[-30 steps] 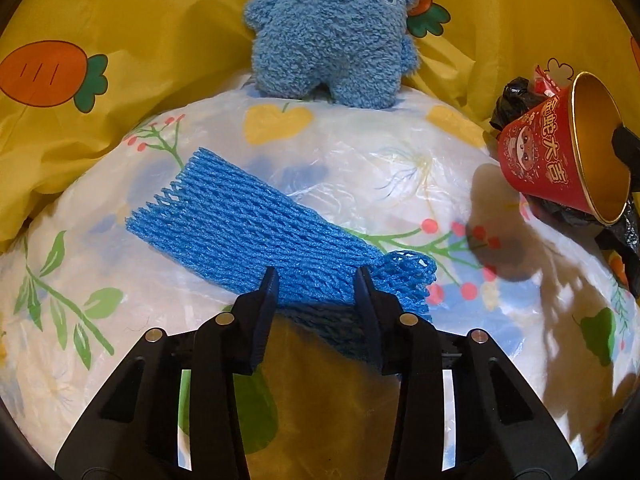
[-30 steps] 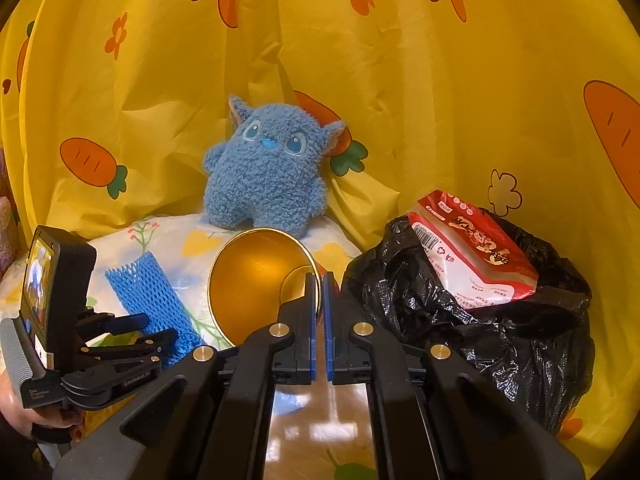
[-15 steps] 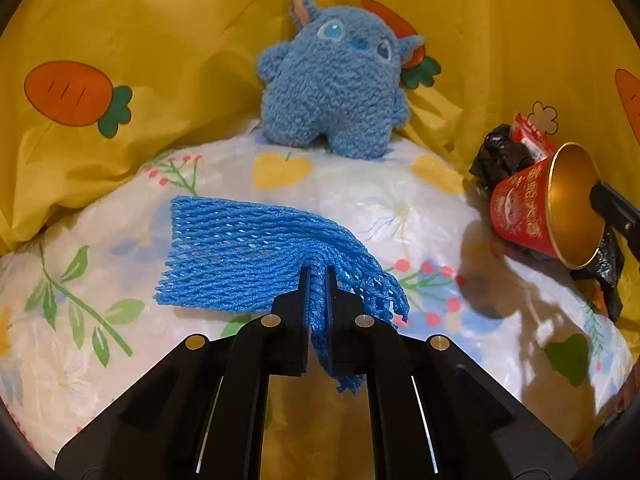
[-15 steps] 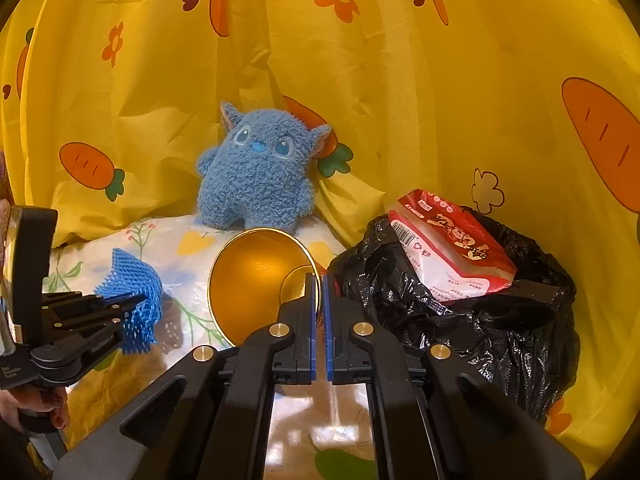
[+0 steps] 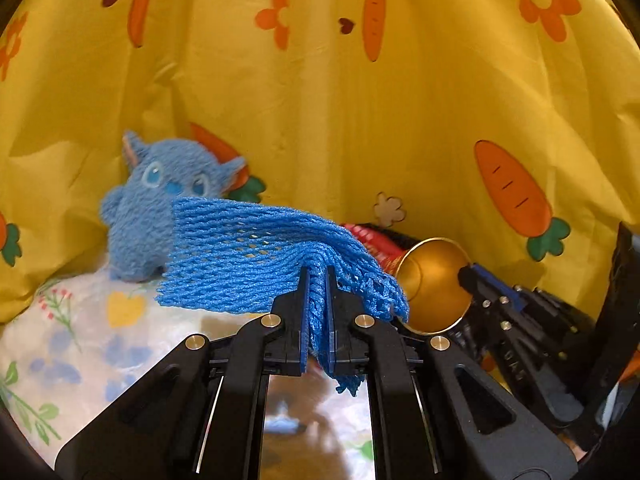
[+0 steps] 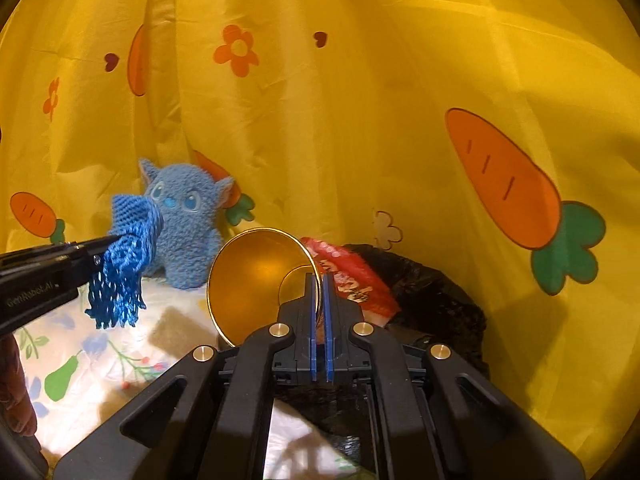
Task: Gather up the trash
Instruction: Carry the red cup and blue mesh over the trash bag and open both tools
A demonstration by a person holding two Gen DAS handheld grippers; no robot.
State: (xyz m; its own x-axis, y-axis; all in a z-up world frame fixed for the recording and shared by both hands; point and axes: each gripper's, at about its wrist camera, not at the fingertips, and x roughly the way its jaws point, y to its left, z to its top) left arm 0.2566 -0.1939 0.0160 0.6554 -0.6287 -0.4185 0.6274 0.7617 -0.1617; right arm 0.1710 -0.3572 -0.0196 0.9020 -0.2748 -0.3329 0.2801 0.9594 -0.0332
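Note:
My left gripper (image 5: 317,276) is shut on a blue foam net sleeve (image 5: 248,264) and holds it in the air above the floral sheet. In the right wrist view the net (image 6: 128,248) hangs from the left gripper (image 6: 112,240) at the left. My right gripper (image 6: 319,280) is shut on the rim of a red paper cup with a gold inside (image 6: 260,280), held above the black trash bag (image 6: 432,296). The cup (image 5: 434,280) also shows in the left wrist view, with the right gripper (image 5: 466,276) on it. A red snack wrapper (image 6: 348,276) lies in the bag.
A blue plush toy (image 6: 184,224) sits at the back against the yellow carrot-print curtain (image 6: 360,100). The white floral sheet (image 6: 100,352) covers the surface at the left. The plush (image 5: 148,216) is partly hidden behind the net in the left wrist view.
My left gripper closed on the net sleeve, lifted it off the sheet and moved it toward the right. My right gripper kept hold of the cup and moved nearer to the bag.

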